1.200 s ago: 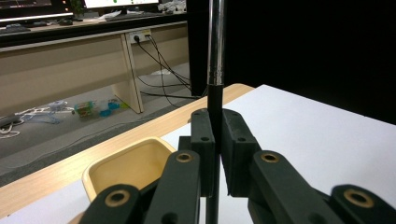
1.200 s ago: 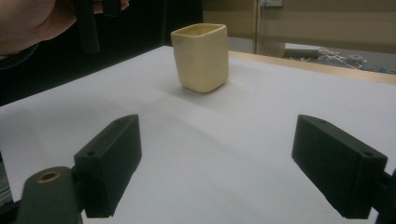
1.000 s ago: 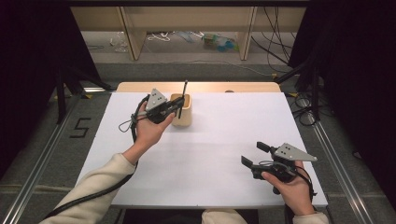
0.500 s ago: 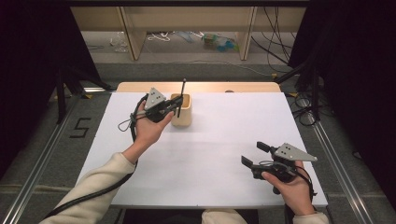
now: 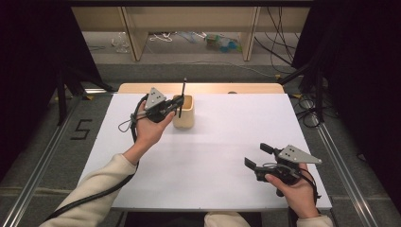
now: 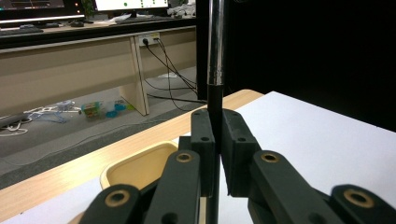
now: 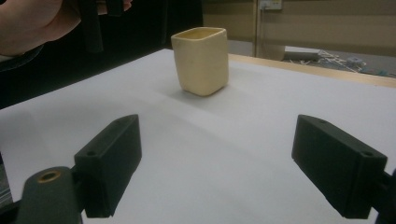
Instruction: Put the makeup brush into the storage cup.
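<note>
A cream squarish cup point(image 5: 184, 112) point(image 7: 201, 59) stands near the table's far edge. My left gripper point(image 5: 178, 103) hovers at the cup's left rim, shut on a thin dark pen point(image 5: 183, 90) point(image 6: 215, 70) that stands upright, its lower end by the cup's rim point(image 6: 140, 161). Its jaws pinch the pen's black lower part, below a shiny metal section. My right gripper point(image 5: 257, 156) point(image 7: 233, 154) rests near the front right of the table, open, nothing between its jaws, pointing toward the cup.
The white table top point(image 5: 222, 137) lies on a wooden board whose far edge point(image 5: 246, 88) shows behind the cup. Beyond it are desk legs point(image 5: 135, 33), cables and litter on the floor. Dark curtains flank both sides.
</note>
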The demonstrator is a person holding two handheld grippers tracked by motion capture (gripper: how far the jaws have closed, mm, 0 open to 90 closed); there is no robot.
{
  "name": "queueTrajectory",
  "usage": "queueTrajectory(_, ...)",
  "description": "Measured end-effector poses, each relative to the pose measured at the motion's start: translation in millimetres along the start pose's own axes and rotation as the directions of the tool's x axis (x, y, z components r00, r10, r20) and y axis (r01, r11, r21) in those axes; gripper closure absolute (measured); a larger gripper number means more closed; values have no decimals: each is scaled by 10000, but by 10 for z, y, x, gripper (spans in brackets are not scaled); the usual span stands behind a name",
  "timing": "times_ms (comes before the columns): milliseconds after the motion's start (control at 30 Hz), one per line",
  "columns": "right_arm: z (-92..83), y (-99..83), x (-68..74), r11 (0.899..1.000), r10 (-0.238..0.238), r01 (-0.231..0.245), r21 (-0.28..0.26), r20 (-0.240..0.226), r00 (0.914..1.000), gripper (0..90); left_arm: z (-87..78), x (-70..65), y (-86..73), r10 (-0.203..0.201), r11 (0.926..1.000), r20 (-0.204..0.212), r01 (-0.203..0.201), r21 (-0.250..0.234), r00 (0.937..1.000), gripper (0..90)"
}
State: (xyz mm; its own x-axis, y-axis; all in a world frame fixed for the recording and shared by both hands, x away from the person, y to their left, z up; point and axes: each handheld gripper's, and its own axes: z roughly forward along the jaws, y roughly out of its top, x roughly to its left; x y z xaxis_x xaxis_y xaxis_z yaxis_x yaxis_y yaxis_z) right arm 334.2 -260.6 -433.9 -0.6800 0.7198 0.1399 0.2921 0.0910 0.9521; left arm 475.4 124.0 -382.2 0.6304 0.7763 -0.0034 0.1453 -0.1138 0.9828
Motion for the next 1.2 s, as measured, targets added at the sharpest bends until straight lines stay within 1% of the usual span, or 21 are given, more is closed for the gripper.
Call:
queueTrajectory(33,-5,3,-2,10000,-22,22,66,8,10000,170,0,2,1,6,10000,0,-6,3,10000,841)
queueTrajectory(200,-2,2,-2,10000,-46,46,76,25,10000,170,-6,17,5,62,10000,-18,-62,21,10000,842)
queueTrajectory(300,2,-1,-6,9999,-111,111,52,39,9999,170,5,17,-2,-9,10000,-27,9,-26,10000,842)
queueTrajectory(367,3,-2,-6,9999,-124,124,69,58,9999,170,12,19,-5,15,10000,-12,-15,-18,10000,842)
queueTrajectory(433,14,-6,-2,9999,-126,126,-26,60,9999,169,16,20,-4,42,10000,-16,-42,-12,10000,842)
queueTrajectory(467,6,-2,-4,9998,-185,184,82,82,9998,170,17,20,-2,44,10000,-16,-44,-15,10000,842)
queueTrajectory(667,15,-6,-2,9999,-130,130,-14,85,9999,170,26,26,17,18,10000,-40,-18,-63,10000,842)
queueTrajectory(700,6,-3,-5,9998,-197,196,79,139,9997,170,29,27,19,-5,10000,-39,4,-83,10000,842)
queueTrajectory(733,16,-6,-3,9999,-138,139,-17,89,9999,170,30,29,20,-16,10000,-42,15,-88,10000,842)
queueTrajectory(833,15,-6,-3,9999,-118,118,-19,78,9999,170,36,34,23,-26,9999,-47,26,-109,10000,842)
queueTrajectory(1200,13,-6,-3,9999,-118,119,-26,88,9999,170,53,60,33,-39,10000,-85,38,-75,10000,842)
